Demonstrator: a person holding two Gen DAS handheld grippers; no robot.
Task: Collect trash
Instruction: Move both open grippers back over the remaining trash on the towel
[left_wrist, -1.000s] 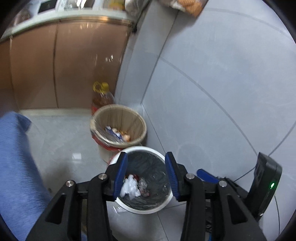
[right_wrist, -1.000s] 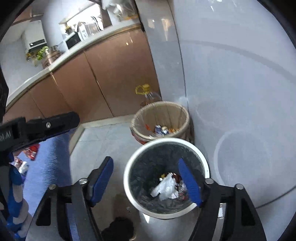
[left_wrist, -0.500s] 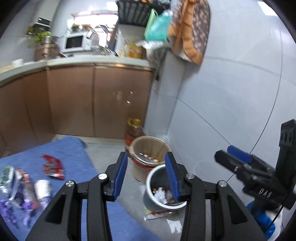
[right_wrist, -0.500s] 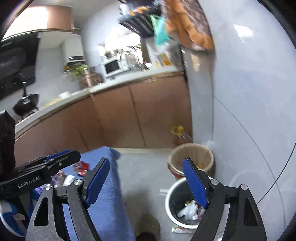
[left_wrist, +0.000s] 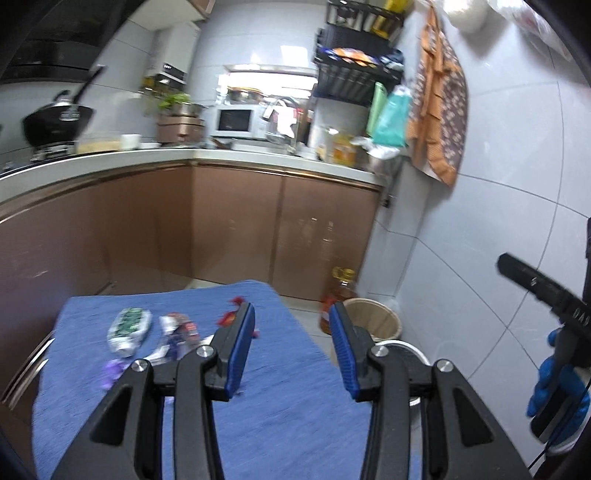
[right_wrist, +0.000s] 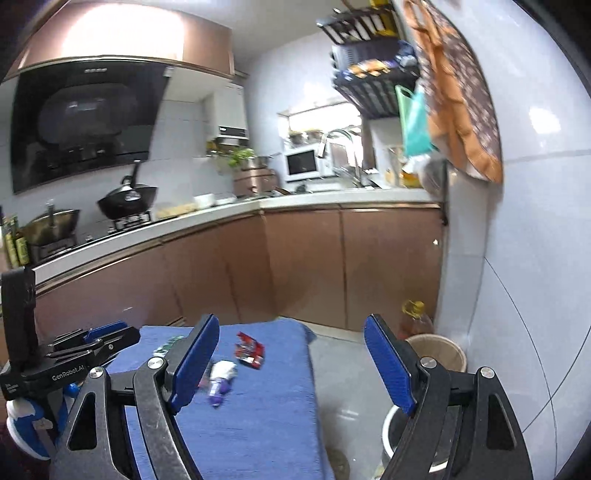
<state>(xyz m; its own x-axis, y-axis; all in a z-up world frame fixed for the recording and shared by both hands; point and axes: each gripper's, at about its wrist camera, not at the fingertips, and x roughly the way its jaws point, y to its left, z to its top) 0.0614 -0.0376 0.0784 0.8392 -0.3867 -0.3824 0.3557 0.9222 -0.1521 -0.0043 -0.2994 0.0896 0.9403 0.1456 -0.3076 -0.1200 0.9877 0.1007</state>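
- Left gripper (left_wrist: 291, 347) is held over the near end of the blue cloth (left_wrist: 280, 417), jaws parted about halfway with nothing caught between the blue pads.
- Right gripper (right_wrist: 291, 363) is spread wide, also empty; its jaws have just been opening a bit more, and nothing sits between them.
- Trash is scattered on the far left part of the cloth: a green and white packet (left_wrist: 129, 328), a crumpled silvery wrapper (left_wrist: 177, 332), a red wrapper (right_wrist: 250, 350) and a small purple and white piece (right_wrist: 221, 380). None of it is touched by either gripper.
- White bin (right_wrist: 391, 428) with a dark liner is seen on the floor to the right of the cloth, by the tiled wall, mostly hidden behind the right gripper's finger.
- Tan basket (right_wrist: 439, 350) is parked just behind it, with an oil bottle (right_wrist: 415, 319) beside the cabinet.
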